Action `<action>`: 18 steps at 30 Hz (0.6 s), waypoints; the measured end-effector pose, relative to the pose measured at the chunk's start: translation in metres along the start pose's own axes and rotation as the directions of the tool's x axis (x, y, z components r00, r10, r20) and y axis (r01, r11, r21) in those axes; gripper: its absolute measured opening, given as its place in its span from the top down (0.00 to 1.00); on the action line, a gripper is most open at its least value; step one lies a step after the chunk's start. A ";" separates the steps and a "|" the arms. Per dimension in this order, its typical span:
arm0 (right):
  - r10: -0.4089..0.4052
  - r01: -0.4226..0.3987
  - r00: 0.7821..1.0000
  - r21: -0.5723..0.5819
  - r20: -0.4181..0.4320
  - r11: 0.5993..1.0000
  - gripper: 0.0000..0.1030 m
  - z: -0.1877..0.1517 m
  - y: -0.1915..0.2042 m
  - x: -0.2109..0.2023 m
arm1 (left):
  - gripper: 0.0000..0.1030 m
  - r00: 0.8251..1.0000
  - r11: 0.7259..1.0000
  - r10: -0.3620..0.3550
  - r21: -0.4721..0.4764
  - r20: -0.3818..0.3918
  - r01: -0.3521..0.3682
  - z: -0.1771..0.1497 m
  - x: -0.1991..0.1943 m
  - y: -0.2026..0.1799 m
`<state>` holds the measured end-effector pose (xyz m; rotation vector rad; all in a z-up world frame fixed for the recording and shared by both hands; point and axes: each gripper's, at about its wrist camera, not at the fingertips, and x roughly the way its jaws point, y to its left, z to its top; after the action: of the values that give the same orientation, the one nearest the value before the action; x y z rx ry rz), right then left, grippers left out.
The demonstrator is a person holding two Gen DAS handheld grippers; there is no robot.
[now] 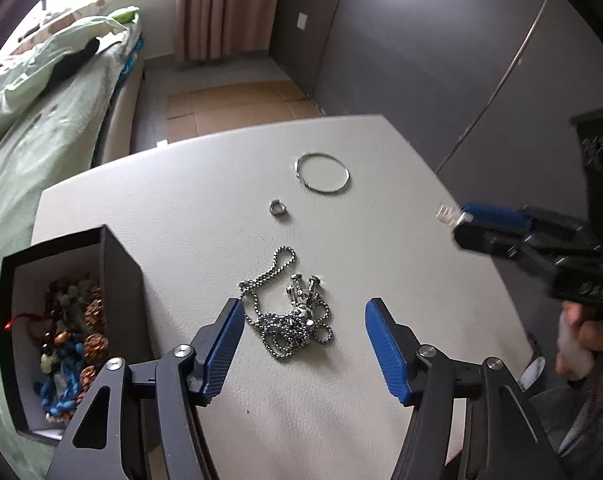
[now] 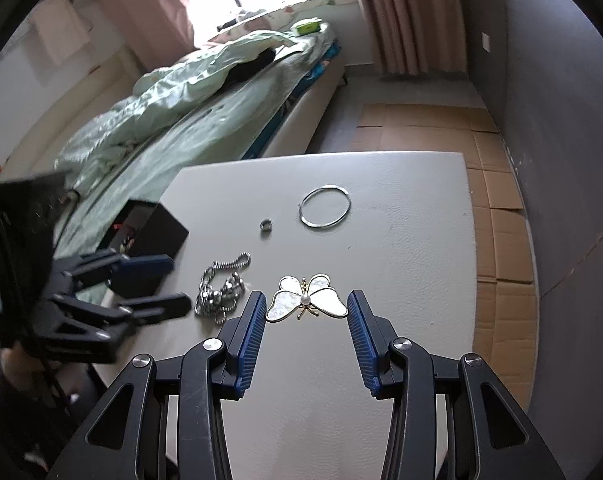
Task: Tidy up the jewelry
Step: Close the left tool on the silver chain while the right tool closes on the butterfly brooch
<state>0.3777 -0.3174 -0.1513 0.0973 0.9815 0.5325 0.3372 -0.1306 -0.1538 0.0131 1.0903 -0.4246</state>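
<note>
- The chain (image 1: 287,312) lies heaped on the tabletop (image 1: 205,200), between the pads of the left claw (image 1: 305,344), which gapes unclenched and touches nothing.
- The right claw (image 2: 306,334) grips the butterfly brooch (image 2: 306,299) by its wing edges.
- At 12 o'clock from the chain lie a ring (image 1: 277,207) and a bangle (image 1: 322,172); the box (image 1: 61,320) sits at 9 o'clock.
- Risk: the loose chain may slip or trail out of a pinch; the thin brooch could twist free.

Setting: a home bedroom. I work at a white table (image 2: 401,240); just beyond its far left corner stands a bed (image 2: 205,128) with a rumpled pale green duvet (image 2: 161,92). Pink curtains (image 2: 405,16) frame a bright window farther back.
</note>
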 end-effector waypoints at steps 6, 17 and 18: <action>-0.004 0.003 0.999 0.030 0.033 1.000 0.59 0.007 -0.001 -0.005 | 0.38 0.994 0.998 0.058 0.006 -0.087 -0.058 0.000 0.028 0.002; 0.010 -0.012 0.997 0.029 0.074 1.000 0.59 0.020 0.014 -0.011 | 0.77 0.991 0.989 0.115 0.105 -0.070 -0.107 -0.008 0.029 -0.003; 0.010 -0.012 0.997 0.026 0.080 1.000 0.59 0.022 0.017 -0.011 | 0.78 0.990 0.990 0.109 0.102 -0.084 -0.101 -0.008 0.028 -0.001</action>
<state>0.3840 -0.3048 -0.1250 0.1467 0.9108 0.5217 0.3411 -0.1386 -0.1816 0.1770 1.1500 -0.3850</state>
